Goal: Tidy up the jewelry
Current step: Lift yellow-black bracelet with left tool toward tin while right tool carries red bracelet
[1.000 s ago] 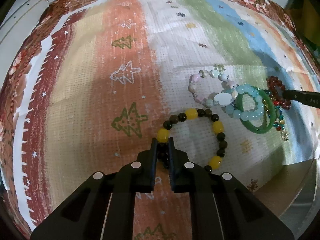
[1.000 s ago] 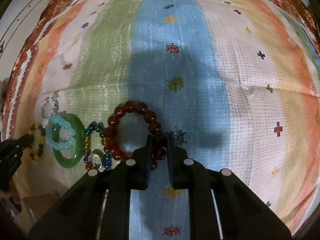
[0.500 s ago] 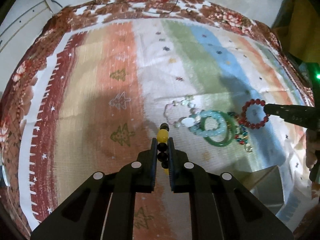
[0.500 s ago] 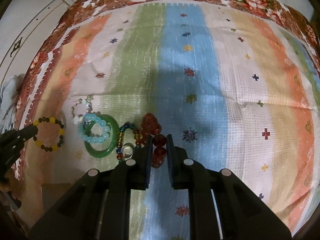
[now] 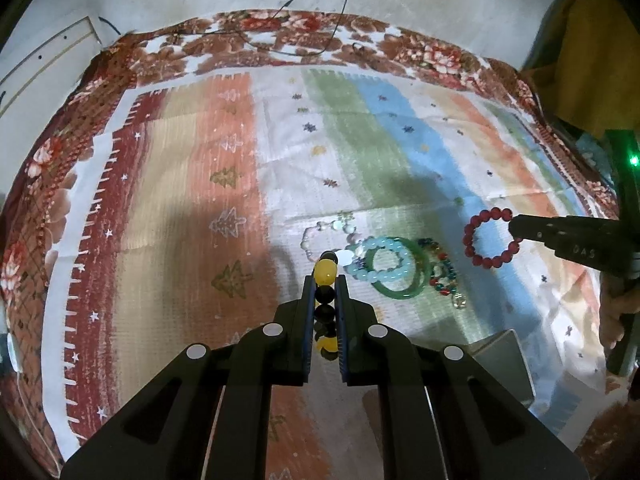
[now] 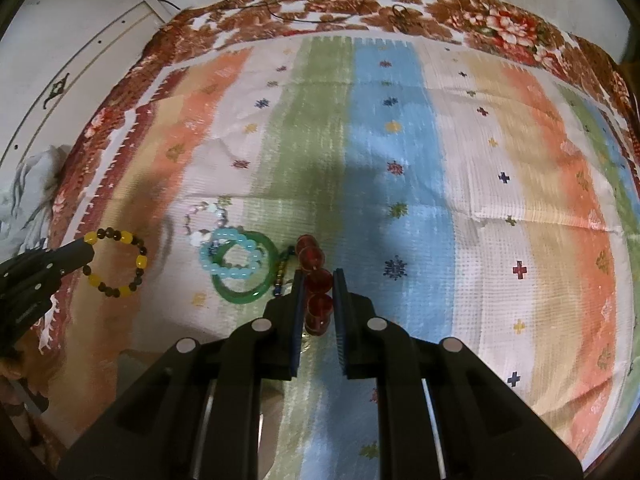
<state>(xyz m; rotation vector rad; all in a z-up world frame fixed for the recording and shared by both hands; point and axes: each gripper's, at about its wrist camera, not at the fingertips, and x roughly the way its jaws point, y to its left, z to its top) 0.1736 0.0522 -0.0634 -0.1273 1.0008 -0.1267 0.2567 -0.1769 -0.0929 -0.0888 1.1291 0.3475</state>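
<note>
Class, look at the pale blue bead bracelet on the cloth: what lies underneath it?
The pale blue bead bracelet lies on top of the green bangle, overlapping its left part. Beneath both is the striped cloth. Whatever sits directly under the overlapped beads is hidden.

The lower beads of the yellow-and-black beaded bracelet (image 5: 325, 300) are hidden between the left gripper (image 5: 325, 280) fingers. The multicoloured small-bead bracelet (image 6: 281, 270) is mostly covered by the right gripper (image 6: 317, 276). The grey box (image 5: 506, 354) shows only one corner. The pale pink beaded bracelet (image 6: 204, 220) is blurred.
</note>
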